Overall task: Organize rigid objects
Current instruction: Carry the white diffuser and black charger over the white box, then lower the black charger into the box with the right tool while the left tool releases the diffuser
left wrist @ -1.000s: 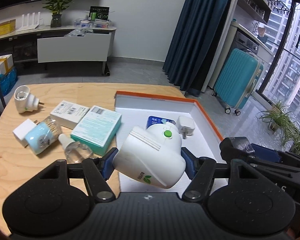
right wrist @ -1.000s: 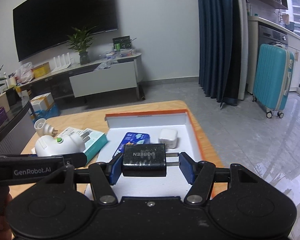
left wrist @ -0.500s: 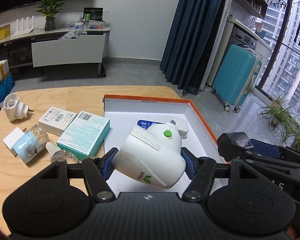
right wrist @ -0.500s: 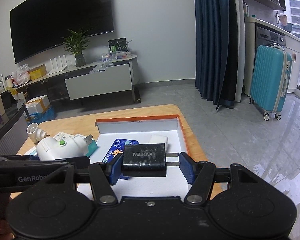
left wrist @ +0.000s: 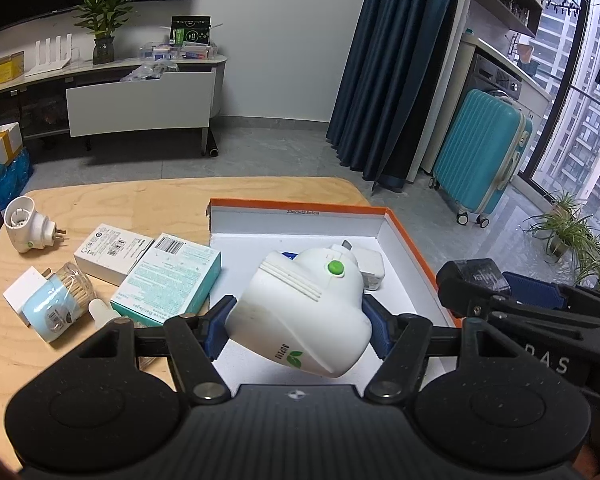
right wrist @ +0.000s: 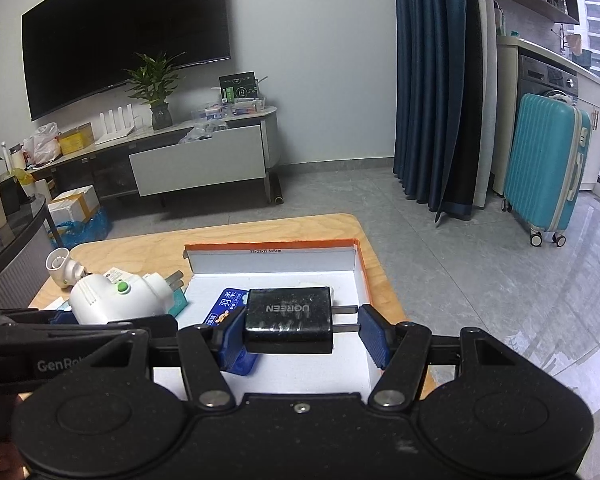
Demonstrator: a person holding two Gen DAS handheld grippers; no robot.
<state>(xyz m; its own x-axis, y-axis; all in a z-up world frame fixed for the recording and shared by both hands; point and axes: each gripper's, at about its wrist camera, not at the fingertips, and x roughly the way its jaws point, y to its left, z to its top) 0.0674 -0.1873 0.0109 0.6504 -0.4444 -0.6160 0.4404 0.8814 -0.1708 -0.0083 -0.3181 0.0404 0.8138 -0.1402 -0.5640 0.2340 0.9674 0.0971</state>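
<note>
L gripper [left wrist: 298, 326] w/ white plug-in device [left wrist: 304, 312], R gripper [right wrist: 300, 330] w/ black charger [right wrist: 288, 320], above box [left wrist: 416, 252]

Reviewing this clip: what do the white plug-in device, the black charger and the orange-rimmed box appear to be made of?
White plug-in device: looks like smooth moulded plastic with a slight sheen, ribbed ridges and a green button.
Black charger: glossy hard plastic, judging by the reflections on its face, with bare metal prongs.
Orange-rimmed box: probably cardboard, with thin folded walls, matte white inside and a printed size label.
</note>
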